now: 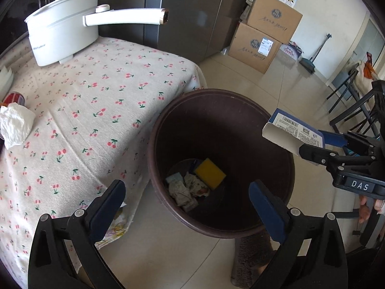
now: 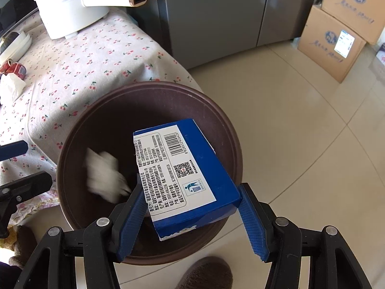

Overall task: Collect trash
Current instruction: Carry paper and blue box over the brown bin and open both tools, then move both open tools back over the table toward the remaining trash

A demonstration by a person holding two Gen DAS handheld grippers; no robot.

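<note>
A dark brown trash bin [image 1: 276, 125] stands on the floor by the table corner; it also shows in the right wrist view [image 2: 79, 130]. Inside lie a yellow sponge [image 1: 209, 173] and crumpled wrappers [image 1: 185, 190]. My left gripper [image 1: 187, 204] is open and empty above the bin's near rim. My right gripper [image 2: 190, 207] is shut on a blue carton [image 2: 182, 171] and holds it over the bin; the carton shows at the right in the left wrist view [image 1: 293, 132]. A blurred white tissue [image 2: 105, 173] is in mid-air inside the bin.
The table with a cherry-print cloth [image 1: 84, 110] holds a white electric pot [image 1: 62, 29], a crumpled tissue [image 1: 15, 125] and a red can [image 1: 14, 98]. A grey fridge [image 1: 192, 12], stacked cardboard boxes [image 1: 264, 33] and black chairs [image 1: 356, 106] stand around.
</note>
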